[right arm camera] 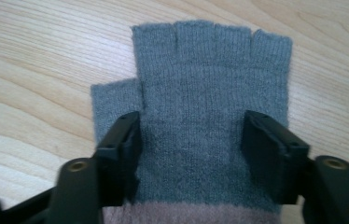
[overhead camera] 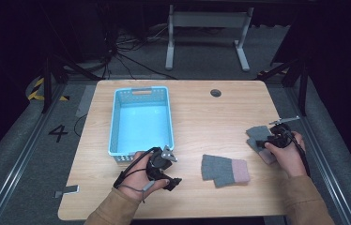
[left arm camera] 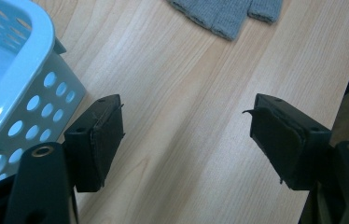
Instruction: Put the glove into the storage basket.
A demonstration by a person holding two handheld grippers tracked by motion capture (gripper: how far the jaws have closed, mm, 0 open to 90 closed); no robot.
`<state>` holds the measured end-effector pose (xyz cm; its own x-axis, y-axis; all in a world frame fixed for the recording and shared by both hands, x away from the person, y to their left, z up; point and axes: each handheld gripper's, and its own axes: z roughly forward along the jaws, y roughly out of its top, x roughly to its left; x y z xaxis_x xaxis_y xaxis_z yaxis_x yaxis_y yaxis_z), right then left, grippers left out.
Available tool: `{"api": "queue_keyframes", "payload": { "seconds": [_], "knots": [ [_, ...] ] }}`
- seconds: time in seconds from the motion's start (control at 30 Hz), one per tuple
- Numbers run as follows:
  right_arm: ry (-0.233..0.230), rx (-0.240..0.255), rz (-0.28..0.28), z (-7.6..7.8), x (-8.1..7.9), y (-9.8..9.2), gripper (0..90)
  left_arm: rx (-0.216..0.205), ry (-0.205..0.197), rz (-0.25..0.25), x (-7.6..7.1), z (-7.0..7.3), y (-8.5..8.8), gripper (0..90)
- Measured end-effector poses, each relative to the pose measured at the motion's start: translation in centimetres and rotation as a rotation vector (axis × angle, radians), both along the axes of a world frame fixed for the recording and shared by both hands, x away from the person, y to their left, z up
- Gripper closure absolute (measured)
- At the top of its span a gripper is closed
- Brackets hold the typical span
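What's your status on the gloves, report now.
Right gripper open, jaws astride the far-right glove, no grip yet. Left gripper open over bare table beside the blue basket. Second glove lies mid-table. Nothing in the way.

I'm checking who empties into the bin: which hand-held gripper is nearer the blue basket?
Left. The left hand-held gripper sits just off the blue basket at its near corner; the right hand-held gripper is across the table, over a grey glove.

Tan sleeves [overhead camera: 300, 197] on both forearms; each black hand-held gripper [overhead camera: 163, 169] trails a dark cable.
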<state>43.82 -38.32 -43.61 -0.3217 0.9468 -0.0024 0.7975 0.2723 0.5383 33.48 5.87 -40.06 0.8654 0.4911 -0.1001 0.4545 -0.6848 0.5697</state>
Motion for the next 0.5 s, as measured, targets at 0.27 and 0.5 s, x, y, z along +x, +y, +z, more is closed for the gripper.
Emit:
{"api": "queue_keyframes", "payload": {
  "seconds": [0.27,0.5],
  "knots": [
    [0.013,-0.024,-0.006,0.16,-0.15,0.24,45.7,0.005,-0.001,-0.004,-0.05,-0.02,-0.10,26.5],
    [0.032,-0.031,0.004,0.46,-0.42,0.14,67.9,0.003,0.000,-0.005,-0.02,-0.05,-0.07,26.5]
  ]
}}
